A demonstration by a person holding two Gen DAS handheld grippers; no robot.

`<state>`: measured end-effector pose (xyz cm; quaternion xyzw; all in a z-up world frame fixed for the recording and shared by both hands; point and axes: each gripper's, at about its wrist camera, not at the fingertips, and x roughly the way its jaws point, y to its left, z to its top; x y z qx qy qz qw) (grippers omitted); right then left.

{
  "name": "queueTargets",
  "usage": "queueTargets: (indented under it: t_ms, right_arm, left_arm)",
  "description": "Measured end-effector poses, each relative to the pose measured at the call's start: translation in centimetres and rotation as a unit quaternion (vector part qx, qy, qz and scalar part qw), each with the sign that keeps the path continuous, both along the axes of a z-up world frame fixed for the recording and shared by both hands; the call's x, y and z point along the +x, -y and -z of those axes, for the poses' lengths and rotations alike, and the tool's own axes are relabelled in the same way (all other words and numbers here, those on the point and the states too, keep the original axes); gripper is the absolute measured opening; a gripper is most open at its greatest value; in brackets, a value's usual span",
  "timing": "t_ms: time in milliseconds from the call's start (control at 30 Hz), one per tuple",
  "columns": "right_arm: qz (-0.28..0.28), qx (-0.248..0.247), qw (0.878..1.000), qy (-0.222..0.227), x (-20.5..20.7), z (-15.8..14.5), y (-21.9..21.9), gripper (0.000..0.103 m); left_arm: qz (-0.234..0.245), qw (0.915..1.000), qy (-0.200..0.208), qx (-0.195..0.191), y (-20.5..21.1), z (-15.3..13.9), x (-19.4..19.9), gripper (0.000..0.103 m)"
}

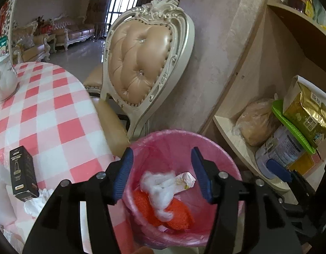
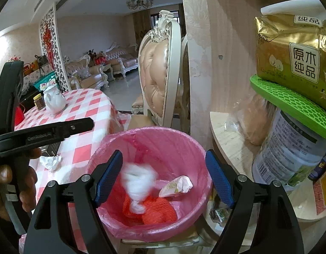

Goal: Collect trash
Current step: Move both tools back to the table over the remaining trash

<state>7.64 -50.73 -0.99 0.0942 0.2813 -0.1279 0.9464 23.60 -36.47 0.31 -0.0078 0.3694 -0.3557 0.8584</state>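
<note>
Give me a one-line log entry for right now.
left gripper open, empty | right gripper open, empty | both over bin | white wad in bin | tissue on table

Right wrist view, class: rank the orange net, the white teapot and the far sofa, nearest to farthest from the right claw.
1. Orange net: in the pink bin, just below the right claw.
2. White teapot: on the checked table, left.
3. Sofa: far room, behind.
</note>
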Motion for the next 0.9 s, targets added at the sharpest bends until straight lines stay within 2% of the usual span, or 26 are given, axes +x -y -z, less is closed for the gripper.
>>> queueTargets:
  t_ms: [200, 400, 467, 533, 633, 767, 833, 900]
  right_arm:
    - [-0.010, 0.000, 1.000, -0.001, 0.3, 0.0, -0.9, 0.077]
    - [-0.015, -0.003, 1.000, 0.002, 0.2, -0.3, -1.7, 0.079]
    - [-0.017, -0.004, 1.000, 0.003, 0.0, -0.4, -2.0, 0.079]
    - [-0.020, -0.005, 1.000, 0.005, -0.2, -0.6, -2.5, 0.082]
    - [-0.027, -0.006, 1.000, 0.010, -0.5, -0.9, -3.2, 0.085]
    - [-0.034, -0.004, 0.999, 0.012, -0.6, -1.2, -4.6, 0.085]
    - [-0.036, -0.006, 0.999, 0.011, -0.5, -1.3, -5.5, 0.085]
    - [-0.042, -0.007, 0.999, 0.015, -0.4, -1.4, -6.6, 0.085]
  left_arm:
    - [-0.022, 0.9997, -0.001, -0.004, -2.5, 0.3, -0.4, 0.055]
    - [-0.041, 0.9991, 0.007, -0.011, -4.7, 0.0, -1.6, 0.061]
    - [-0.051, 0.9985, 0.014, -0.012, -5.6, -0.3, -2.1, 0.065]
    - [-0.063, 0.9977, 0.021, -0.018, -6.6, -0.6, -2.8, 0.074]
    - [-0.085, 0.9955, 0.037, -0.021, -8.7, -1.1, -3.9, 0.080]
    - [-0.121, 0.9904, 0.062, -0.023, -12.3, -2.0, -5.8, 0.089]
    - [-0.141, 0.9869, 0.074, -0.026, -14.5, -2.4, -6.7, 0.097]
    - [-0.161, 0.9826, 0.088, -0.029, -16.5, -2.9, -7.6, 0.098]
